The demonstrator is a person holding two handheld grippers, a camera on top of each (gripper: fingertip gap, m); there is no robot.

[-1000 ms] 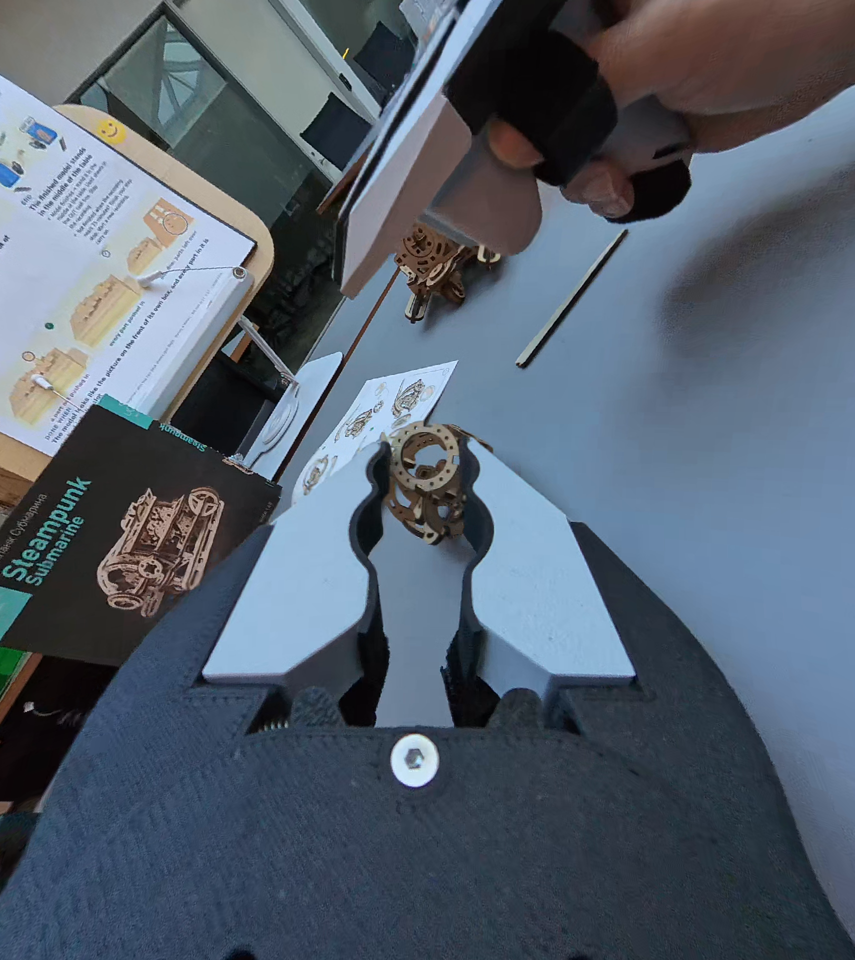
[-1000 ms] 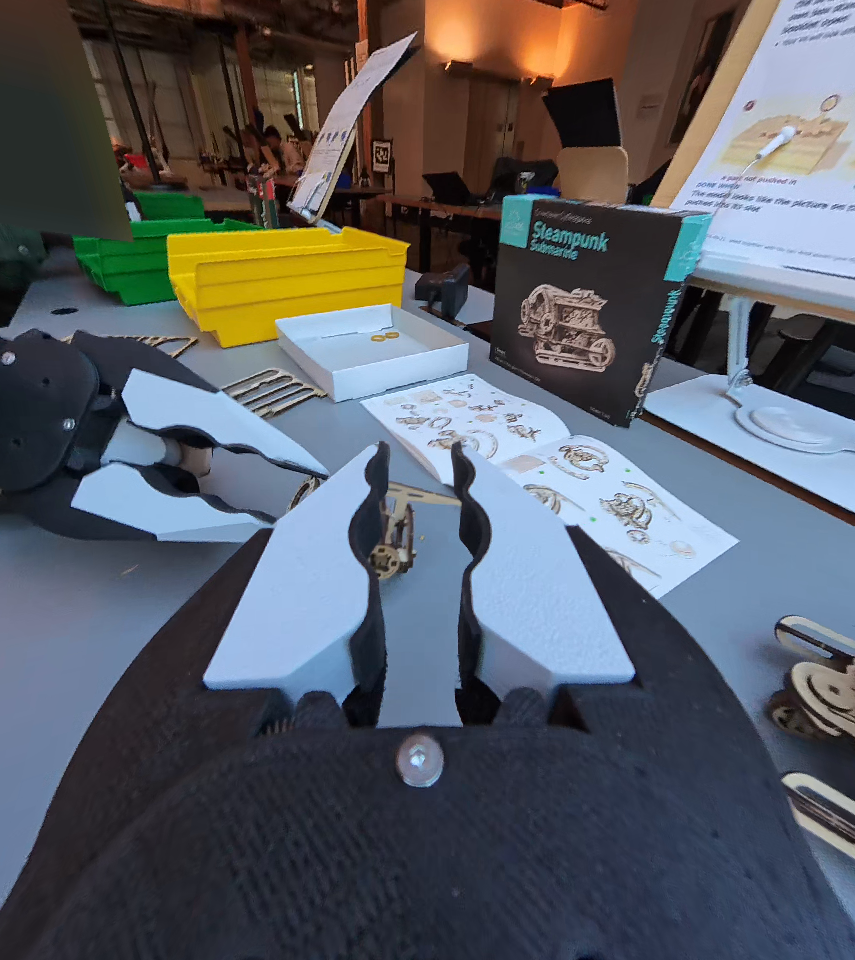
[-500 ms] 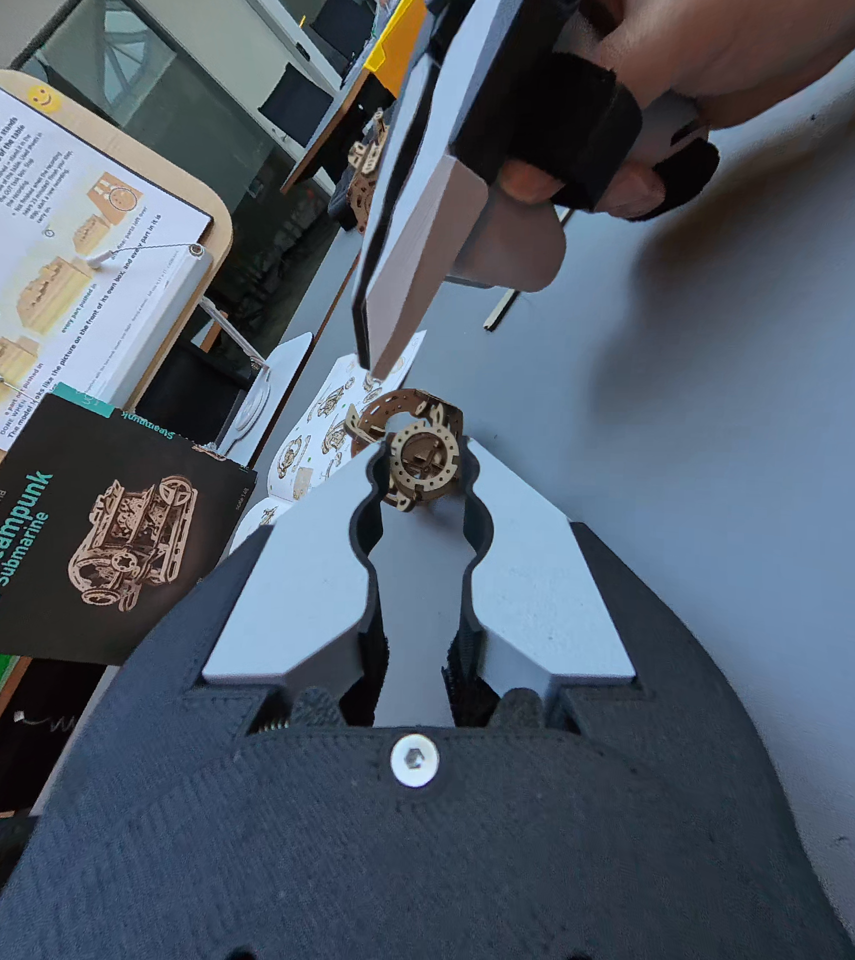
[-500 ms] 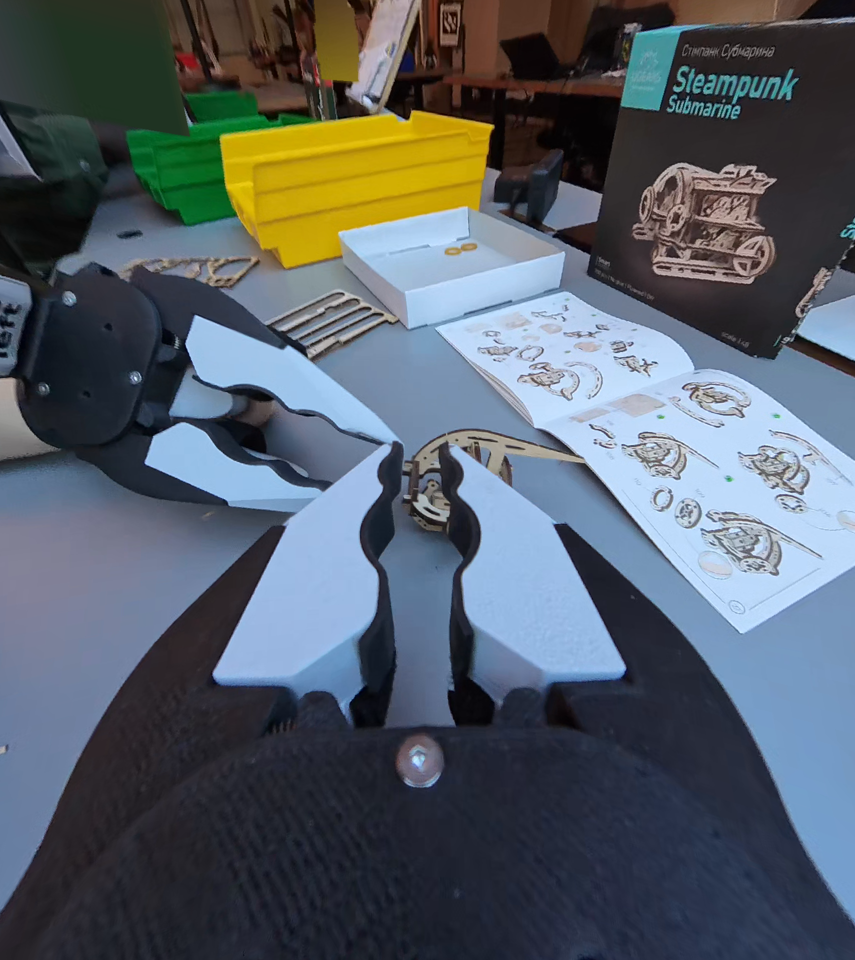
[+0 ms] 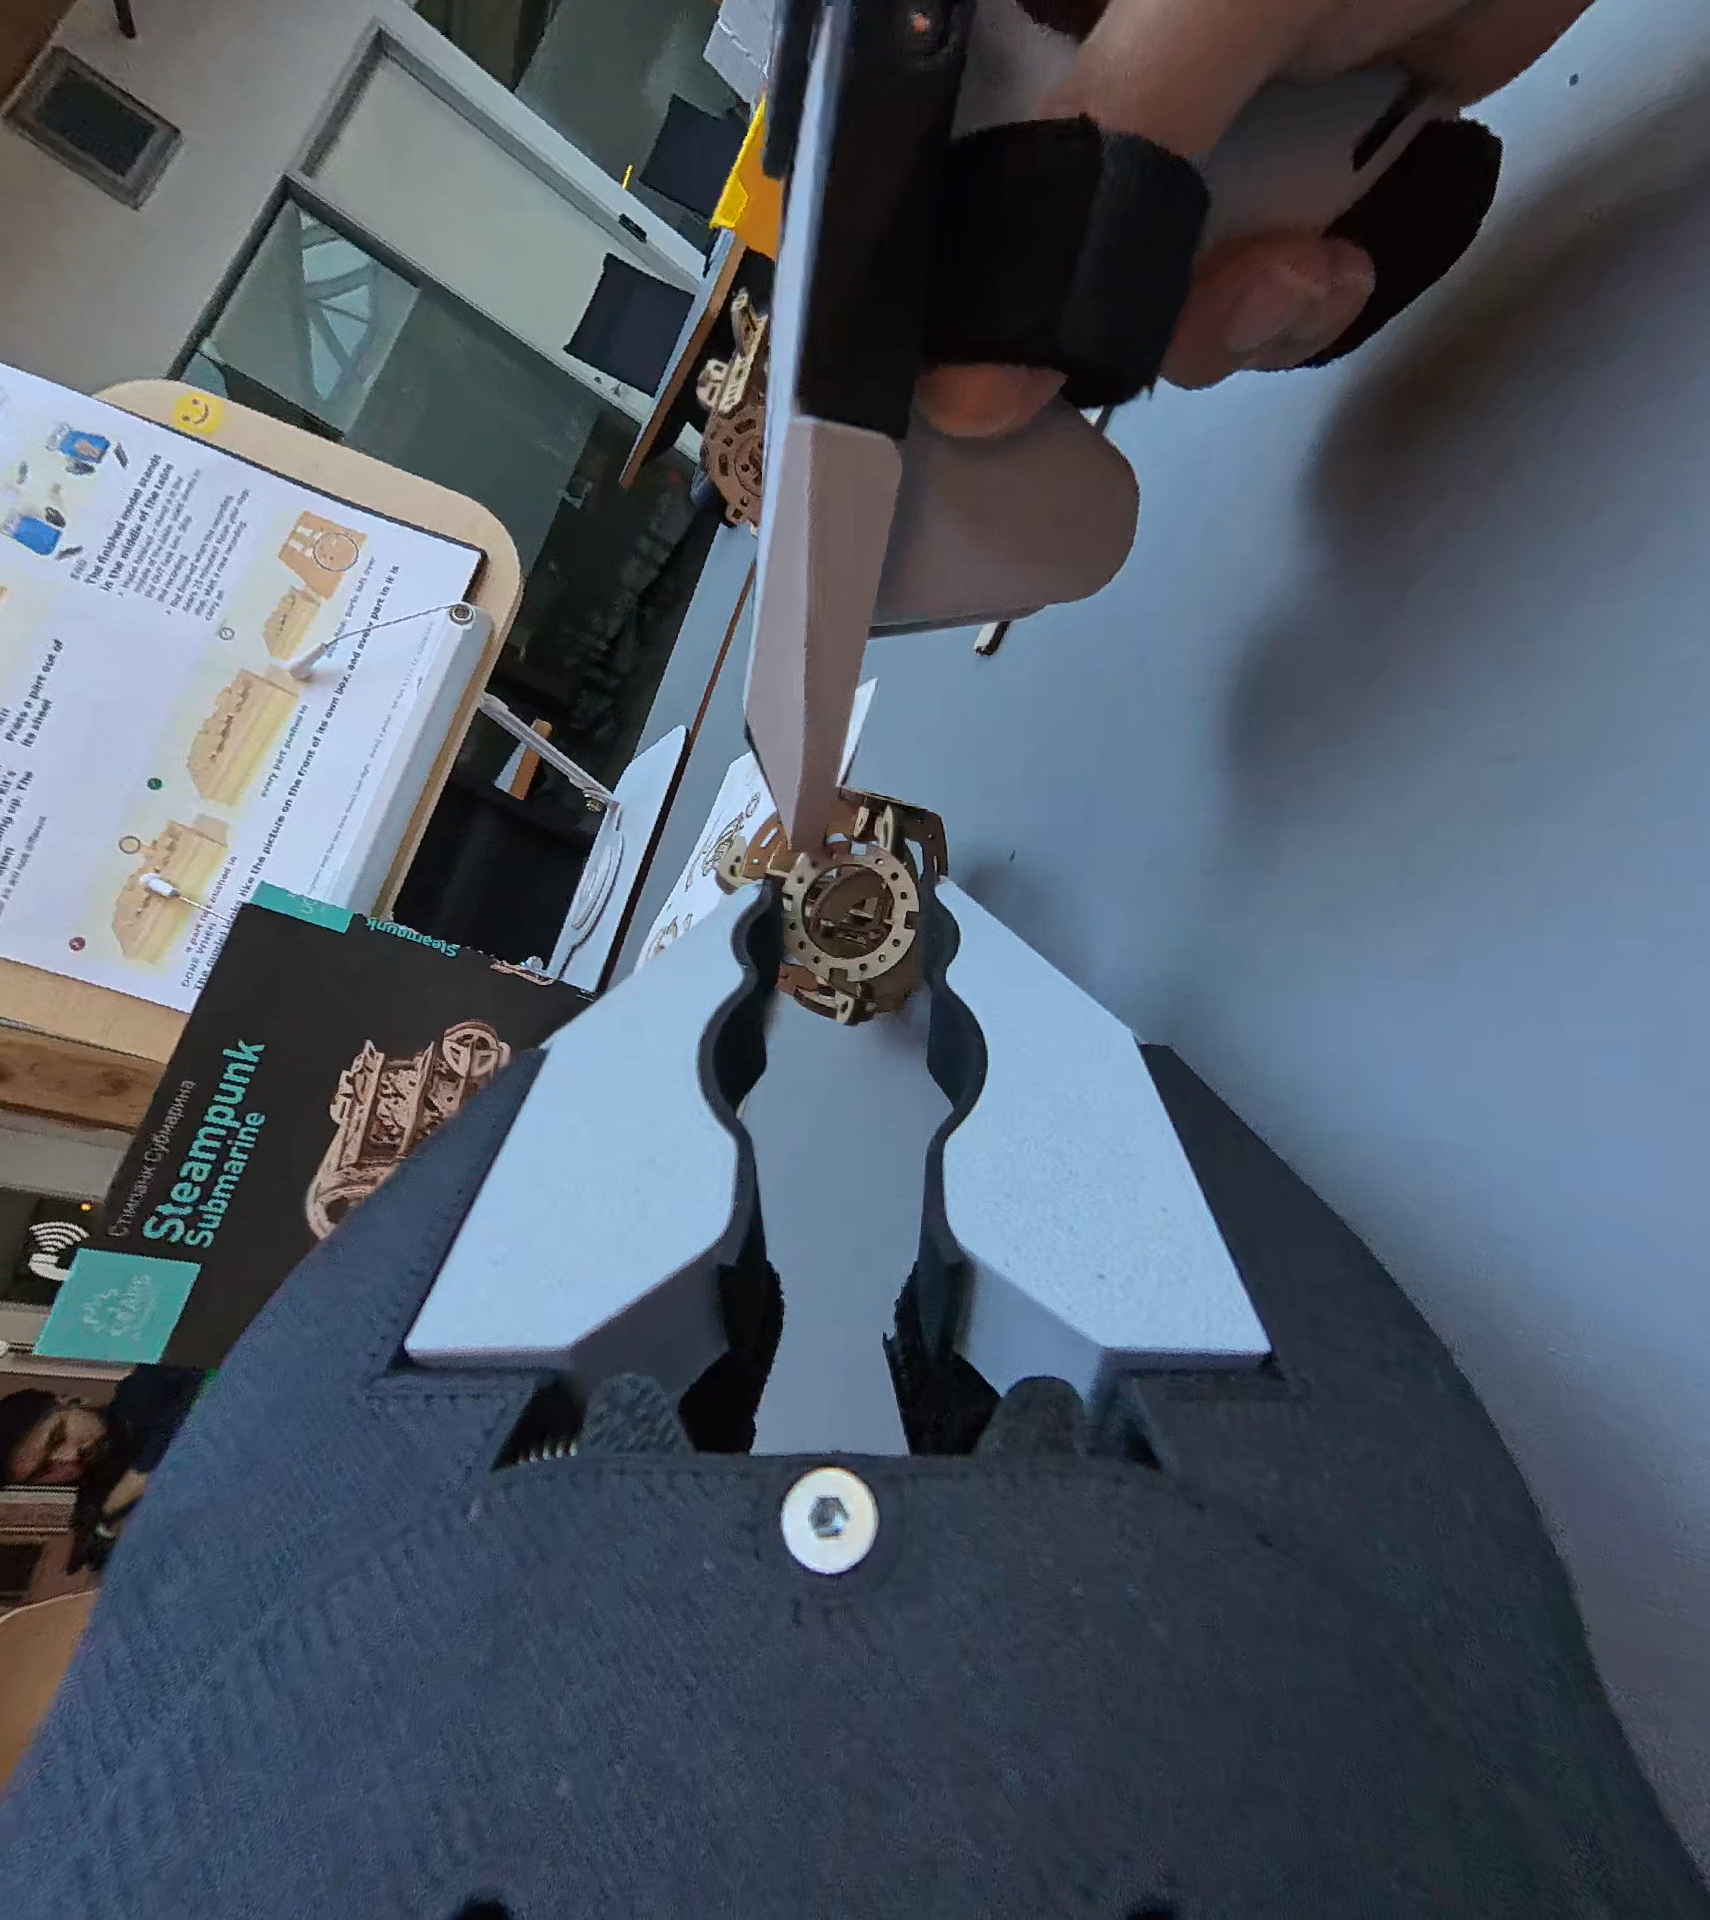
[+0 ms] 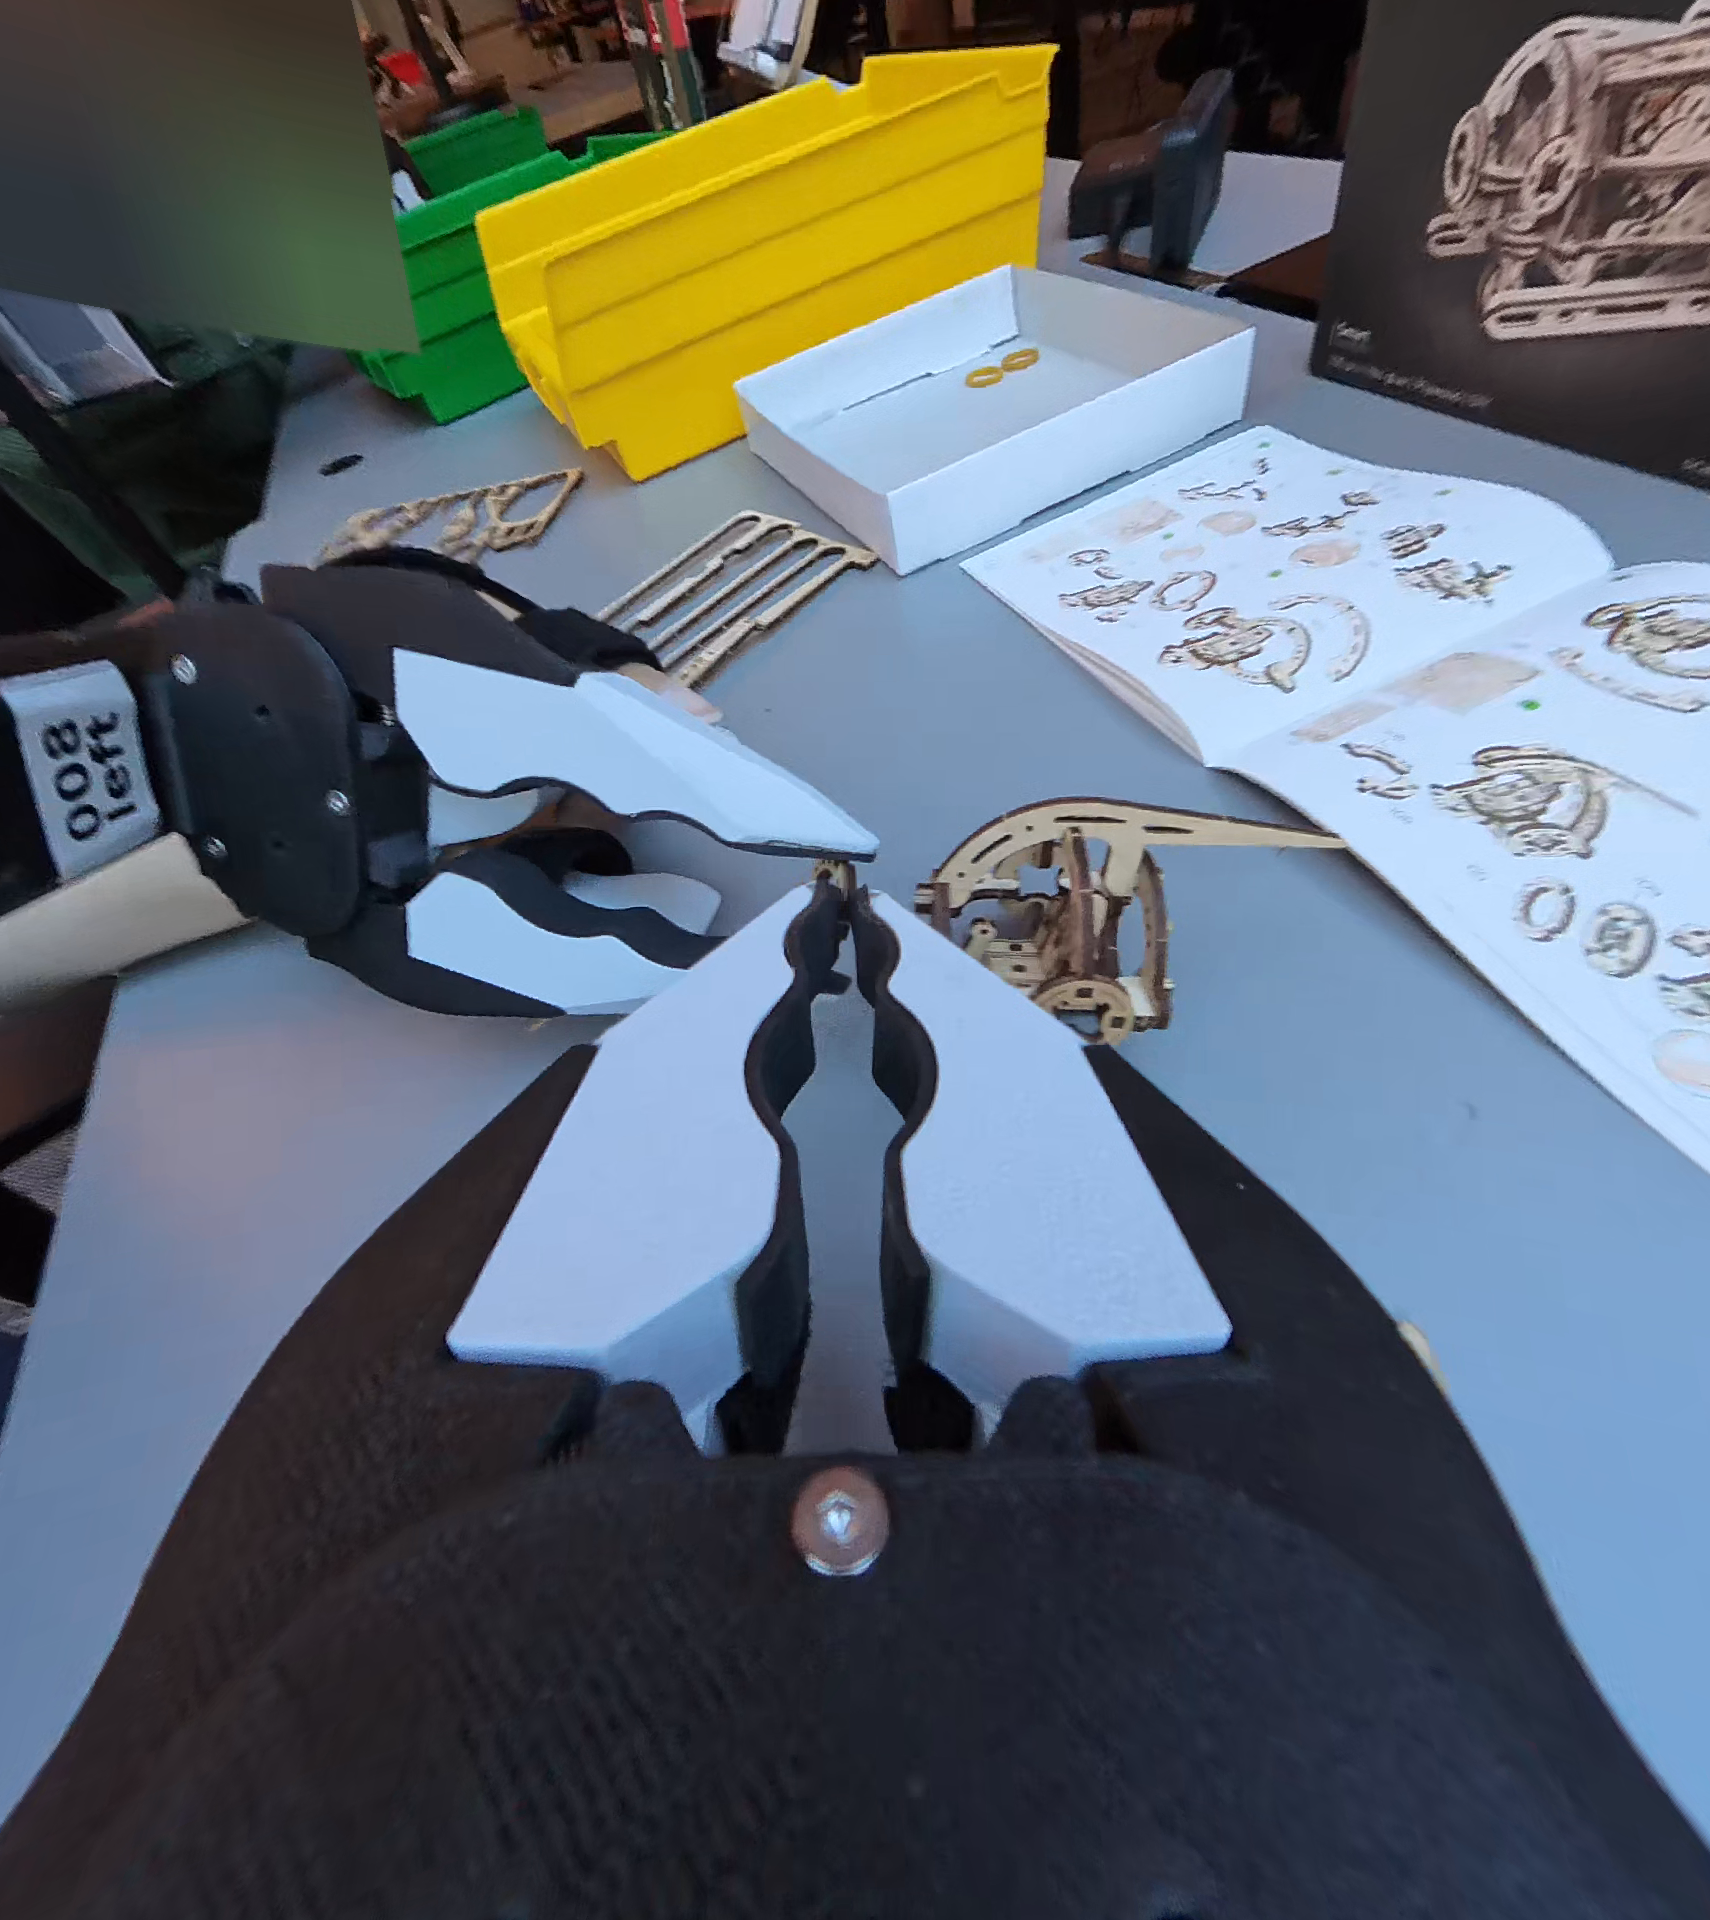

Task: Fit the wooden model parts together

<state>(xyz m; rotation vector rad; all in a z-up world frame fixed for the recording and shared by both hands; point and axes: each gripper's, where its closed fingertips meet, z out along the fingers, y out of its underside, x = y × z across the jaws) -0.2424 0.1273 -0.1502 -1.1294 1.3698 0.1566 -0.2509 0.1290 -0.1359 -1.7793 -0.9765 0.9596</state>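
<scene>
grey table [image 6: 1350,1455] fills most of both views, and a busy workshop room sits behind it. on the table stand a yellow bin [image 6: 757,249] and a green bin [image 6: 456,260] side by side, with a white tray [image 6: 996,447] just in front of the yellow one. two small gold rings [image 6: 1002,369] lie in the tray. flat wooden part sheets [image 6: 737,597] lie near the tray. an open instruction booklet [image 6: 1453,748] lies to the right, and a dark model box [image 6: 1578,208] stands behind it. in the left wrist view a big instruction page [image 5: 155,665] rests on a wooden stand.

the left gripper [image 5: 846,935] has its jaws part way apart, around a small round wooden wheel part [image 5: 851,925]. the wheel part sits right between the tips, but i cannot tell if they press on it.

the right gripper [image 6: 835,904] has its jaws almost together, pinching a tiny wooden piece [image 6: 835,878] at the very tips. its tip touches the wheel part from above in the left wrist view.

a wooden model frame [image 6: 1059,925] with a long curved arm stands on the table just beside the right gripper's tips. a person's hand [image 5: 1246,208] holds the right gripper.
</scene>
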